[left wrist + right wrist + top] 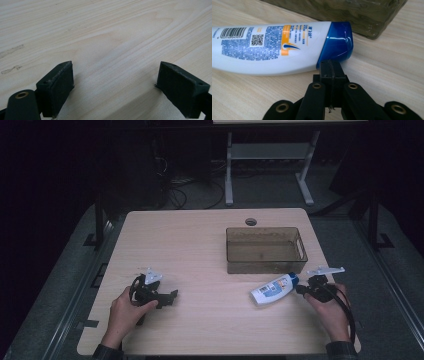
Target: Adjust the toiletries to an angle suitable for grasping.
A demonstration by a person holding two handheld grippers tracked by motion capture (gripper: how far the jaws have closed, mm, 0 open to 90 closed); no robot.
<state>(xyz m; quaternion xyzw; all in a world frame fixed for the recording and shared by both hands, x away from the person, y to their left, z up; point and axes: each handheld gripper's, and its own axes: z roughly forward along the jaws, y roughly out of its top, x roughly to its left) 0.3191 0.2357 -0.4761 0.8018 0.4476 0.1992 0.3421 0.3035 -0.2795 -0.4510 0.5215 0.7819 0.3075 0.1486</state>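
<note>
A white bottle (272, 288) with a blue cap (338, 43) lies on its side on the wooden table (200, 250), just in front of a clear brownish bin (265, 250). My right gripper (301, 290) sits at the cap end of the bottle, jaws shut with nothing between them; in the right gripper view the closed tips (331, 65) sit right at the cap's lower edge. My left gripper (171, 296) rests low over bare wood at the front left, jaws open and empty, its pads (58, 82) wide apart.
The bin stands at the table's back right, with a round cable hole (251, 222) behind it. A white desk frame (270, 165) and cables (185, 190) are on the dark floor beyond the table.
</note>
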